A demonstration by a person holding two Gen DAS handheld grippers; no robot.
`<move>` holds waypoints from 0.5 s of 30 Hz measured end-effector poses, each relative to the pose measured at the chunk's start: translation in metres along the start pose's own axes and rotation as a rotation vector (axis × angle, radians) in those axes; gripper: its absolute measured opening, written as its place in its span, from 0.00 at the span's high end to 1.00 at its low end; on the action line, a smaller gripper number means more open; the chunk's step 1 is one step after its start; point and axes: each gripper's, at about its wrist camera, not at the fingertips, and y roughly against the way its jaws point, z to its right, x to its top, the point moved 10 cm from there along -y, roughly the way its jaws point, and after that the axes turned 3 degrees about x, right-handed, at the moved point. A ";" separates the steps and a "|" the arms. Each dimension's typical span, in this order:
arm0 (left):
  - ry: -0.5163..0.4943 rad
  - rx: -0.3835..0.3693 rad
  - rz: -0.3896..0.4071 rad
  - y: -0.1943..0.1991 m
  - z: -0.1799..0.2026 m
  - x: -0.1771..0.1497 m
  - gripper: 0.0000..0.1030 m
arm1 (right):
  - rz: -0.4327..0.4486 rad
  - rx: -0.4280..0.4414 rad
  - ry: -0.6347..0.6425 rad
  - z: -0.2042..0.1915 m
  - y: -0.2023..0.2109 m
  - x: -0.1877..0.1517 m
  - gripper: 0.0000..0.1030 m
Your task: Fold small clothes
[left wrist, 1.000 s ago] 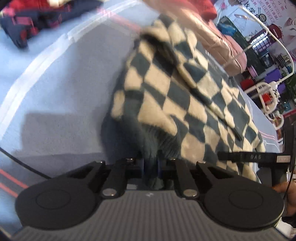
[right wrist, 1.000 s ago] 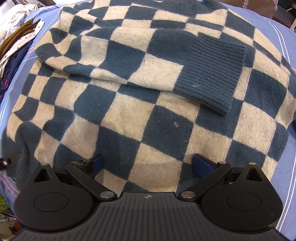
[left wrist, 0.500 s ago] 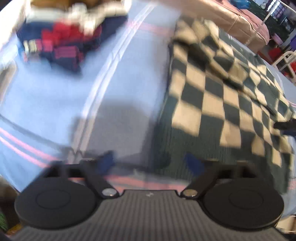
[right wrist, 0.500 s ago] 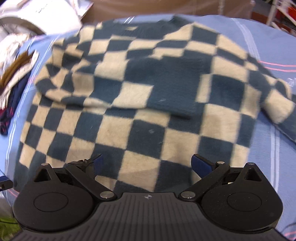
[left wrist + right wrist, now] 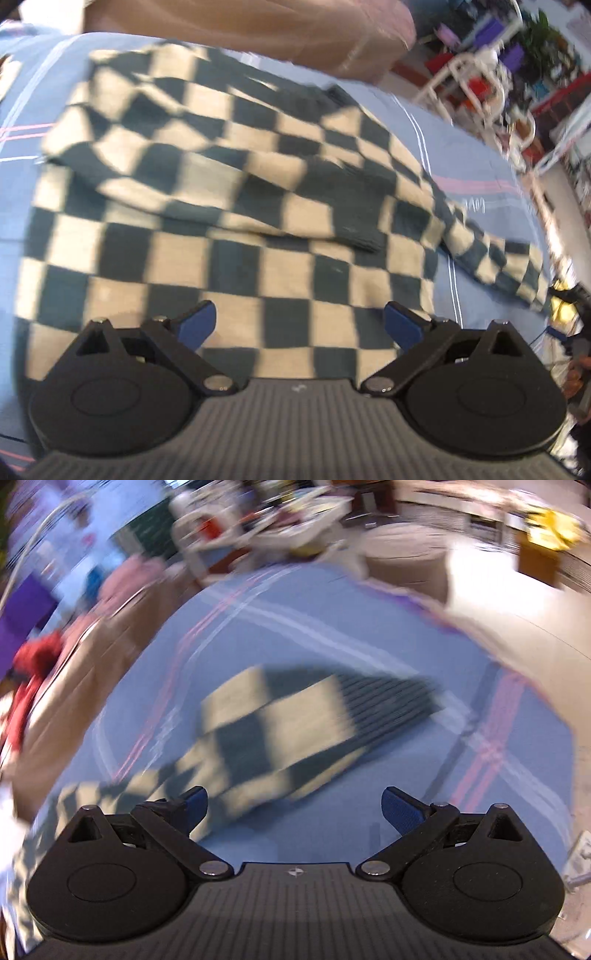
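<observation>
Left wrist view: checkered sweater (image 5: pixel 229 236) flat on blue striped sheet (image 5: pixel 480 173), one sleeve folded across chest | both hand-held grippers, left (image 5: pixel 300 325) and right (image 5: pixel 294 805), spread wide, holding nothing | step: second sleeve (image 5: pixel 295 723) outstretched, likely next | needs: right pinches cuff, carries it inward.

A blue striped bedsheet (image 5: pixel 476 162) lies before cluttered shelves (image 5: pixel 517 74) (blurred).

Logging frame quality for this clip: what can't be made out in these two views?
- Left wrist view: the checkered sweater has its near hem hidden behind the left gripper.
- Left wrist view: the shelves at top right are motion-blurred; their contents are unreadable.
- Right wrist view: the outstretched sleeve is smeared; its join to the body is cut off at lower left.
- Right wrist view: the right gripper is open; its height above the cloth is unclear.
</observation>
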 end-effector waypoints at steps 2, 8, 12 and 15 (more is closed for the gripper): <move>-0.046 0.012 -0.022 -0.013 0.028 -0.006 0.04 | 0.014 -0.019 -0.068 0.034 -0.003 0.018 0.00; -0.151 0.035 -0.096 -0.033 0.078 -0.023 0.03 | 0.007 -0.011 -0.190 0.071 -0.031 0.037 0.00; -0.174 0.053 -0.120 -0.036 0.082 -0.027 0.03 | 0.013 -0.014 -0.212 0.068 -0.038 0.042 0.00; -0.179 0.072 -0.122 -0.037 0.076 -0.025 0.02 | 0.023 -0.030 -0.221 0.070 -0.025 0.041 0.22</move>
